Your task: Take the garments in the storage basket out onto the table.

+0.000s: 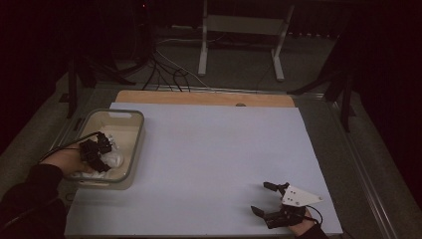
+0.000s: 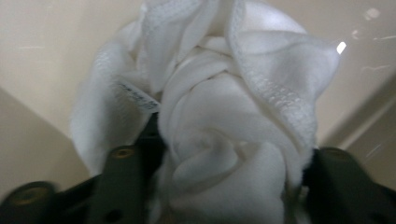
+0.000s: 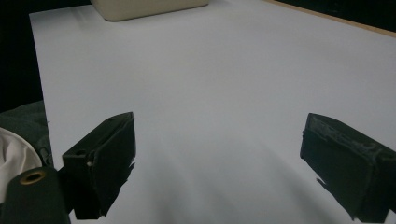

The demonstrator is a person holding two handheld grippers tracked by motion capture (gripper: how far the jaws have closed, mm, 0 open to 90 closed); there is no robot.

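The table [image 1: 209, 164] carries a pale sheet that lies bare from the tub's near wall across to the right edge — wide open room for setting anything down or spreading it out. Beyond its far side a wooden strip [image 1: 199, 98] marks the edge, and the floor past it holds cables and a stand, well apart from the work. At the left edge stands the clear plastic tub [image 1: 133, 144], its rim rising above the sheet on all four sides. Inside it lies the white cloth [image 2: 224, 140], bunched and knotted into a loose ball against the tub's floor. The left gripper [image 1: 94, 154] reaches down into the tub, and its fingers [image 2: 122, 182] press on the cloth from both sides, the fabric bulging between them. Judged from this, the grasp is made but the lift out of the tub is not yet done — the walls call for a straight rise before any sideways move. The right gripper [image 1: 264, 197] rests near the table's front right corner, fingers spread wide with nothing between them.
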